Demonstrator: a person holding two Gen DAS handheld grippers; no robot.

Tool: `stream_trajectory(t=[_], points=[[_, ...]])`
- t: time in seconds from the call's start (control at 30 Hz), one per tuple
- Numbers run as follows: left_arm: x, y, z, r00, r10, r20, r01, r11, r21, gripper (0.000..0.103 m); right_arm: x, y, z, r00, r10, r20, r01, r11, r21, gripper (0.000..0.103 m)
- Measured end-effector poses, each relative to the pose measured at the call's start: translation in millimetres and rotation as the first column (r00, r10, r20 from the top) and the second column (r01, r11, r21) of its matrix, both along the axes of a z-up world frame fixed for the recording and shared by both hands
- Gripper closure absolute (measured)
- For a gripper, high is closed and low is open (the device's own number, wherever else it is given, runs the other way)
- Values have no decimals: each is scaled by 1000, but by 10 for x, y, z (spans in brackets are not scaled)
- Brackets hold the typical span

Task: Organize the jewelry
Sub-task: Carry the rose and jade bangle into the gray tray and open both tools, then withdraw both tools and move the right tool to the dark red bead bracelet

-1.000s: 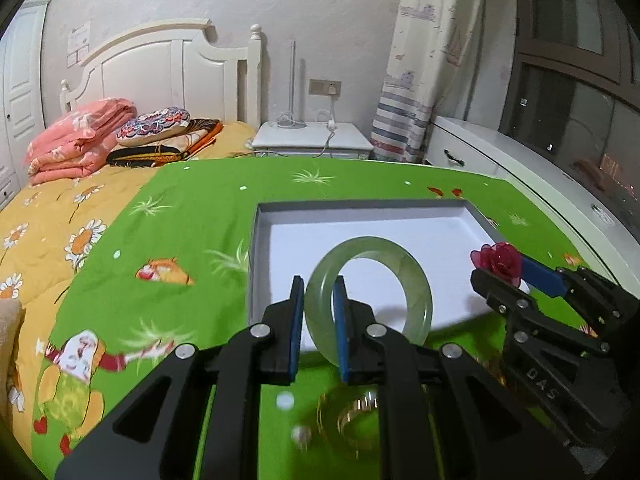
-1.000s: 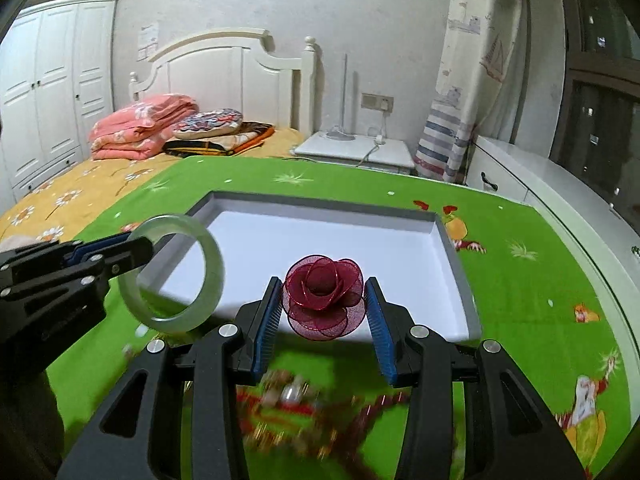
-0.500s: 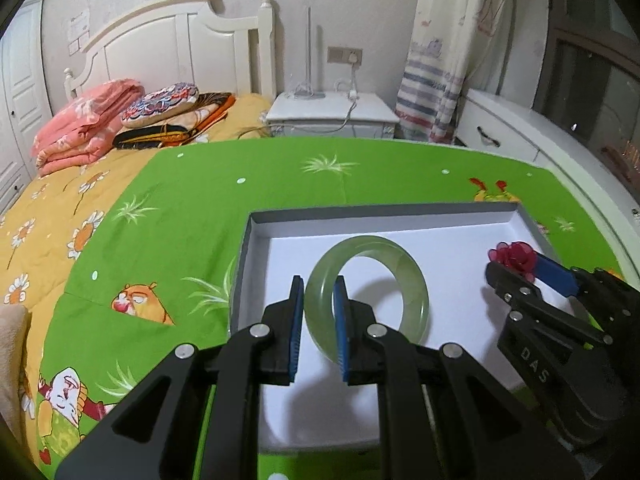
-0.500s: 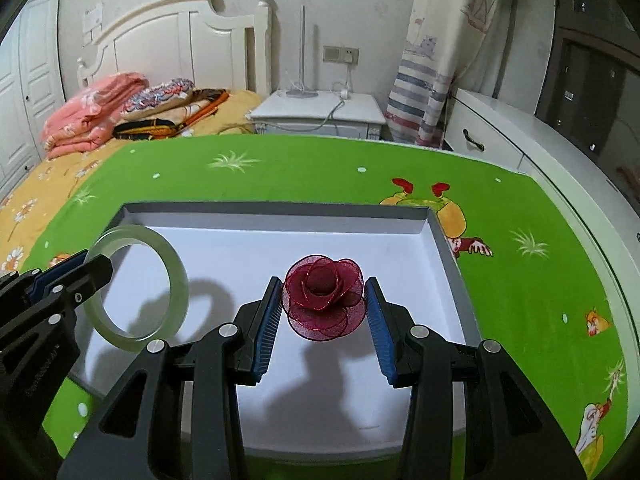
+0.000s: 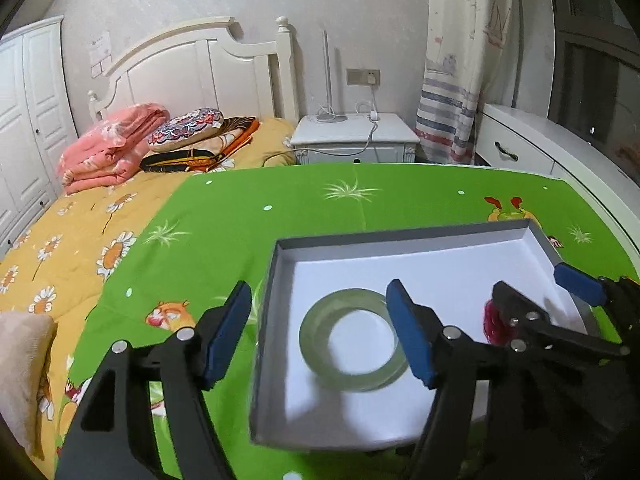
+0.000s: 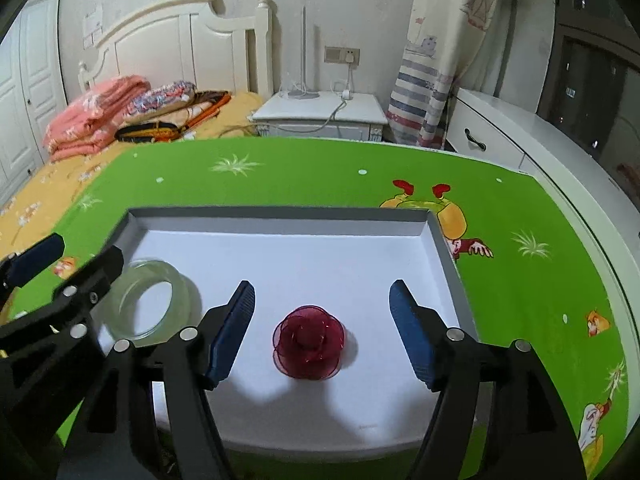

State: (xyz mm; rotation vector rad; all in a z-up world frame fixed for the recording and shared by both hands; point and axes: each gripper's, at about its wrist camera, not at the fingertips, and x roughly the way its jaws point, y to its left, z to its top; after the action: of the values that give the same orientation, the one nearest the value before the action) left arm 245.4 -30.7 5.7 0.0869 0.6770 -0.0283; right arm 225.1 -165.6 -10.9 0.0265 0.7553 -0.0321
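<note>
Both wrist views close above tray (image 5: 400, 236), facing headboard (image 6: 176, 44).

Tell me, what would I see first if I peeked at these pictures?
Probably the dark red rose ornament, lying on the white floor of the shallow box between the fingers of the open right tool. Next, the pale green bangle lying flat in the box's left part, with the left tool open over it. All of it sits on a bright green cartoon blanket.
</note>
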Motion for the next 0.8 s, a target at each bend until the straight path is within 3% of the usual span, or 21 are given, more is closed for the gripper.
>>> stream_trajectory(t=[0.1,0.17,0.8], points=[[-226,129,58,999,9,40,-7,999,-35,15,-223,-19,75,999,35,34,-36,999,14,36],[-373,195,69,998,10,64,-8,999,-37,13,-371,-21,88,997,53,51,-54,998,12,36],[-1412,507,-262,997,-13,82,16,999,-36,13,-1518,-224,-131,991,89,96,-89,996,-1,36]])
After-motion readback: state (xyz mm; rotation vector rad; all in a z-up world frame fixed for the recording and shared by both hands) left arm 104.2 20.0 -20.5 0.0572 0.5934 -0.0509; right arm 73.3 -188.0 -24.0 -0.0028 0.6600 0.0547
